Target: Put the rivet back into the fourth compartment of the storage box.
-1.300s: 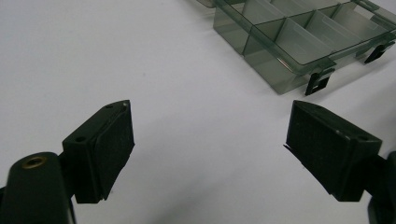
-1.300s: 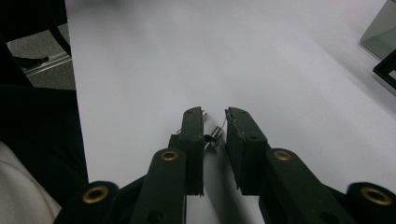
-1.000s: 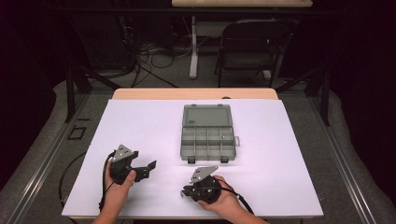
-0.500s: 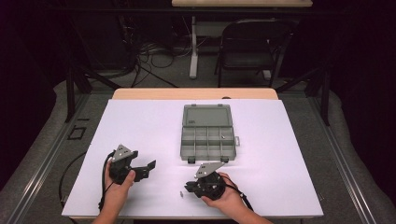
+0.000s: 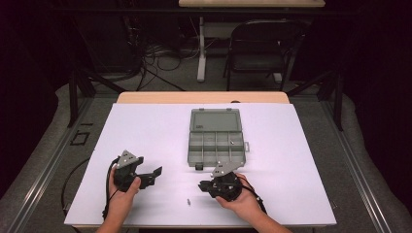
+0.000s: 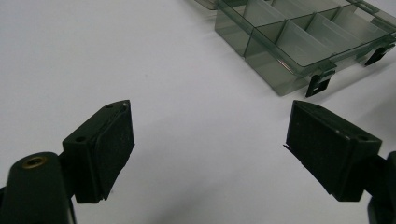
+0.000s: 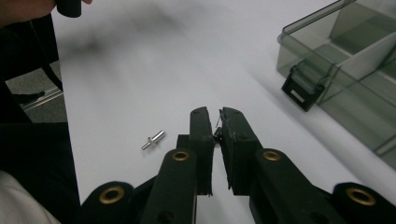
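Note:
An open grey compartment box (image 5: 190, 154) lies mid-table, its lid (image 5: 215, 120) folded back; a small part (image 5: 233, 142) lies in one compartment. In front of the box, my right gripper (image 5: 201, 186) points left. In the right gripper view its jaws (image 7: 212, 112) are nearly together, with a tiny metal piece (image 7: 217, 132) pinched between the pads. A small silver pin (image 7: 153, 139) lies loose on the white table, just left of those jaws, also seen from above (image 5: 188, 200). My left gripper (image 5: 151, 177) rests at front left, wide open (image 6: 210, 140) over bare table.
The box's corner and black latches (image 6: 318, 84) lie ahead and to the right in the left gripper view; one latch (image 7: 299, 88) is near the right jaws. The white table surface (image 5: 145, 131) ends at a near edge behind both hands. A chair (image 5: 257, 46) stands beyond the table.
My right gripper has lifted and shifted right, towards the box, uncovering the silver pin on the table. The left gripper has stayed put.

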### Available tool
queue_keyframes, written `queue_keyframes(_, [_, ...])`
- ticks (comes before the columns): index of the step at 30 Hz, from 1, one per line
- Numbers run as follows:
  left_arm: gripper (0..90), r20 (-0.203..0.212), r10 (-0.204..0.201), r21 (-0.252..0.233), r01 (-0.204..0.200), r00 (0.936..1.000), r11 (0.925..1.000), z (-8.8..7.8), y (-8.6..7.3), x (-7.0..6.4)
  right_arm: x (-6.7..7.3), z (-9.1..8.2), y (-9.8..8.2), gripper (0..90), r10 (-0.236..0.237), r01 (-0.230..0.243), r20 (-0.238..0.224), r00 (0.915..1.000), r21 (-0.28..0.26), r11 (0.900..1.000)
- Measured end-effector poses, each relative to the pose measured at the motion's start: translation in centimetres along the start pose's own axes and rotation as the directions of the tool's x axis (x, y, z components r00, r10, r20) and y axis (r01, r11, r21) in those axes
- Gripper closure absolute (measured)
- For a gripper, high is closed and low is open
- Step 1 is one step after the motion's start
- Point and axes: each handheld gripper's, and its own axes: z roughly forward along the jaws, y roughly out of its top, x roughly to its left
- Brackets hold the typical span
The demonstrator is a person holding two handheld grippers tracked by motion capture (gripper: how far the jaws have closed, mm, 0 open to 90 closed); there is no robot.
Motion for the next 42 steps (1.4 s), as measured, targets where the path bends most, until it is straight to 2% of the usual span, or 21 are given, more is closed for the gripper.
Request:
queue_keyframes(1, [15.2,0.000,0.000,0.000,0.000,1.0000,1.0000,0.0,0.0,0.0,-0.1,-0.2,0.1,83.6,-0.002,0.002,0.004,1.0000,0.002,1.000])
queue_keyframes(2, [15.2,0.000,0.000,-0.001,0.000,1.0000,1.0000,0.0,0.0,0.1,-0.1,-0.3,0.1,83.6,0.003,-0.003,0.008,1.0000,-0.020,1.000])
queue_keyframes(5, [15.2,-0.001,0.001,-0.001,-0.001,1.0000,1.0000,-0.1,0.0,0.0,-0.5,-1.1,0.4,83.6,-0.002,0.002,0.032,0.9995,-0.018,1.000])
queue_keyframes(6, [15.2,0.000,0.004,0.001,-0.004,1.0000,1.0000,-0.1,0.0,0.0,-0.7,-1.2,0.5,83.6,0.002,0.000,0.034,0.9994,-0.038,0.999])
queue_keyframes(9, [15.2,0.000,0.005,-0.001,-0.005,1.0000,1.0000,0.0,0.0,0.0,-1.2,-1.9,0.6,83.6,0.011,-0.009,0.051,0.9986,-0.032,0.999])
queue_keyframes(15, [15.2,-0.003,0.001,0.002,-0.001,1.0000,1.0000,-0.1,0.0,0.0,-1.9,-2.8,0.6,83.6,0.030,-0.026,0.073,0.9969,-0.056,0.998])
queue_keyframes(24, [15.2,-0.007,0.001,-0.007,-0.001,1.0000,1.0000,-0.2,0.0,0.1,-2.9,-3.7,0.6,83.6,0.060,-0.053,0.094,0.9937,-0.075,0.996])
queue_keyframes(34, [15.2,-0.008,-0.001,-0.009,0.001,1.0000,1.0000,-0.2,0.0,0.1,-3.4,-4.1,0.6,83.6,0.071,-0.062,0.116,0.9907,-0.079,0.995])
queue_keyframes(42, [15.2,-0.007,-0.004,-0.010,0.004,1.0000,0.9999,-0.2,0.0,0.1,-4.1,-5.2,1.4,83.7,0.079,-0.065,0.140,0.9870,-0.100,0.993])
